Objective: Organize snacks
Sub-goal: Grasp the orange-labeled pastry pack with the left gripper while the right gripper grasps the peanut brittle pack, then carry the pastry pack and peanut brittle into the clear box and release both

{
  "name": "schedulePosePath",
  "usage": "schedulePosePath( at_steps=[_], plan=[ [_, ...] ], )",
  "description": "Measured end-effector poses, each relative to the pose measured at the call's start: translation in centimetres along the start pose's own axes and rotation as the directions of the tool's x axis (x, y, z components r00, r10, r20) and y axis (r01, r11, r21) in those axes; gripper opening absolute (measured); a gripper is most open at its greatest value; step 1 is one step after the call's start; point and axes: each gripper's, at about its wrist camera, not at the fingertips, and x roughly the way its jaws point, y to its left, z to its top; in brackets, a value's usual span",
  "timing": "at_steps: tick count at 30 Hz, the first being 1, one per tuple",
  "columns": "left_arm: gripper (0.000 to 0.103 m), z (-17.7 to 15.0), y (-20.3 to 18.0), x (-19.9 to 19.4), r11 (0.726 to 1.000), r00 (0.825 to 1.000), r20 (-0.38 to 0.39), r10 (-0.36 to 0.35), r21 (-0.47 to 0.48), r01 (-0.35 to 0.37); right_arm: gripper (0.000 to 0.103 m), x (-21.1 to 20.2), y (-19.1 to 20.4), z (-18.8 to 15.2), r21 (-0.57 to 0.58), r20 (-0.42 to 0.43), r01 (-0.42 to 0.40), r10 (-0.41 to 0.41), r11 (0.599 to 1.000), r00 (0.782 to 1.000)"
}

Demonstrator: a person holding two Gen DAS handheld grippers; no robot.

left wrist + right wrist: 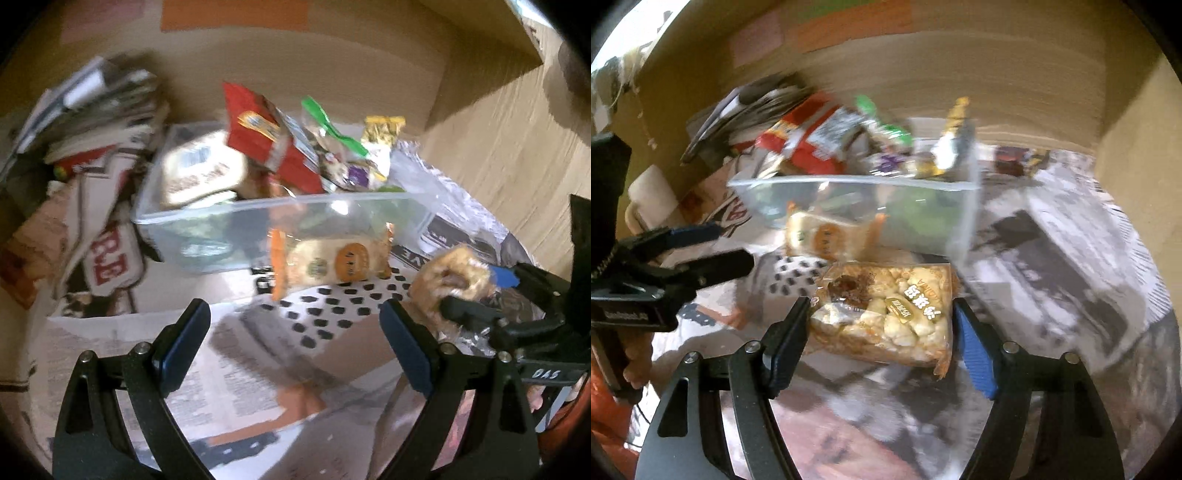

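Observation:
A clear plastic bin [280, 206] [849, 184] holds several snack packs, among them a red pack [266, 140] and a beige pack [199, 170]. An orange-edged snack pack [332, 260] [827, 236] leans against the bin's near wall, outside it. My left gripper [295, 332] is open and empty, just short of that pack. My right gripper [881, 321] is shut on a clear pack of puffed rice cake [886, 314], held in front of the bin; that pack and gripper also show in the left wrist view [454, 280].
Newspaper [258, 369] [1071, 258] covers the surface. A stack of papers and magazines [96, 110] lies left of the bin. A brown cardboard wall [332, 74] stands behind. More small packs [1015, 162] lie at the far right.

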Motion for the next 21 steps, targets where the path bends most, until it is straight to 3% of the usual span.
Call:
schedulePosePath(
  at_steps=[9, 16, 18, 20, 21],
  plan=[
    [0.094, 2.5, -0.6, 5.4, 0.998, 0.996, -0.077, 0.052, -0.041, -0.055, 0.072, -0.8, -3.6, 0.2, 0.095, 0.042, -0.010, 0.006, 0.995, 0.999],
    [0.095, 3.5, -1.2, 7.2, 0.997, 0.993, -0.108, -0.042, -0.068, 0.034, 0.072, -0.4, -4.3, 0.5, 0.080, 0.039, -0.026, 0.023, 0.996, 0.999],
    [0.092, 3.5, -2.0, 7.3, 0.998, 0.994, -0.102, -0.043, -0.040, 0.039, 0.072, 0.0, -4.3, 0.7, 0.073, 0.033, -0.029, 0.026, 0.997, 0.999],
    [0.075, 3.5, -2.7, 7.3, 0.998, 0.993, -0.102, -0.056, -0.013, 0.055, 0.072, 0.4, -4.4, 0.7, 0.072, 0.023, -0.037, 0.035, 0.997, 0.999],
    [0.073, 3.5, -3.0, 7.3, 0.998, 0.993, -0.103, -0.063, -0.006, 0.063, 0.072, 0.5, -4.4, 0.8, 0.072, 0.019, -0.040, 0.038, 0.997, 0.999]
  ],
)
